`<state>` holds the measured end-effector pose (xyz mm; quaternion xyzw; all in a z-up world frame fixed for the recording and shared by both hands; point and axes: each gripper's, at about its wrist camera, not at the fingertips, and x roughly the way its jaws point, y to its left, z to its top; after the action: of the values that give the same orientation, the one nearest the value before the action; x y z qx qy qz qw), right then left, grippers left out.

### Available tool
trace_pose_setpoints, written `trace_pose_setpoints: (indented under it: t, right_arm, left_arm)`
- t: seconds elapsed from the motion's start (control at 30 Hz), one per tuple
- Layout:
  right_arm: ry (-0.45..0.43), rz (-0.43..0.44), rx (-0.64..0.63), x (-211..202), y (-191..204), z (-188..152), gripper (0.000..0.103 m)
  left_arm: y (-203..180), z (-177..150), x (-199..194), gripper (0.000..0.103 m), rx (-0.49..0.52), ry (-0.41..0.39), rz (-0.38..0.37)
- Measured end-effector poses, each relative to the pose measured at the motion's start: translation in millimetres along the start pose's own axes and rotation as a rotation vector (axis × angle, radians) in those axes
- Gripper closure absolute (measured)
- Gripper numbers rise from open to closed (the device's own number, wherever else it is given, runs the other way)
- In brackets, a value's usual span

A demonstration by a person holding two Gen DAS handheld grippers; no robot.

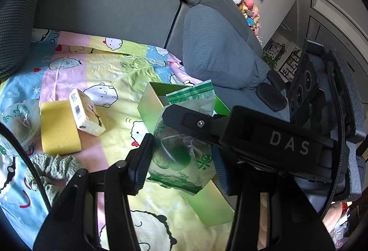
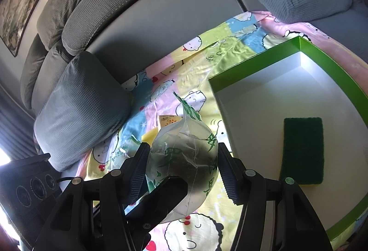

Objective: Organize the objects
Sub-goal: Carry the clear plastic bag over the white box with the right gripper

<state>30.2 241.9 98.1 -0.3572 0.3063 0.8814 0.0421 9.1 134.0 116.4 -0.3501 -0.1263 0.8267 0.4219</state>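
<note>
A puffy clear snack bag with green print [image 1: 181,159] [image 2: 184,165] sits between the fingers of both grippers, above the cartoon sheet. My left gripper [image 1: 181,163] and my right gripper [image 2: 182,170] each close on its sides; the right gripper's body crosses the left wrist view. A green tray with a white floor [image 2: 260,113] lies to the right, holding a dark green scouring pad [image 2: 302,149]. Its green wall [image 1: 149,103] shows behind the bag. A yellow sponge [image 1: 59,126], a wrapped snack pack [image 1: 85,110] and a green scrunchie [image 1: 55,168] lie on the sheet at left.
Another clear printed bag [image 1: 18,119] lies at the far left. Grey sofa backrest [image 1: 103,4] and cushions [image 1: 216,50] [image 2: 80,108] border the sheet. Plush toys [image 1: 248,9] sit at the sofa's far end. A black device with round lenses [image 2: 30,184] is at lower left.
</note>
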Motion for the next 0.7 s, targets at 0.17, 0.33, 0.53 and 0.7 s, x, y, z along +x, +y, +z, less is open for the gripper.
trace_pose_setpoints:
  t: [0.17,0.33,0.53,0.7]
  right_arm:
    - [-0.003,-0.019,0.0,-4.6,-4.9,1.3,0.043]
    - [0.001,-0.029,-0.004,-7.2,-11.6,4.4,0.043]
    - [0.007,-0.039,0.003,-9.8,-21.4,5.8,0.043]
    - [-0.002,-0.027,0.017,-14.9,-29.0,6.1,0.043]
  left_arm:
    - [-5.1,-1.8,4.6,0.055,-0.009,0.002,-0.02]
    - [-8.8,-3.3,10.1,0.055,-0.024,0.004,-0.03]
    - [-11.2,-6.6,15.6,0.055,-0.053,0.002,-0.048]
    - [-17.2,-6.6,17.6,0.055,-0.058,-0.007,-0.058]
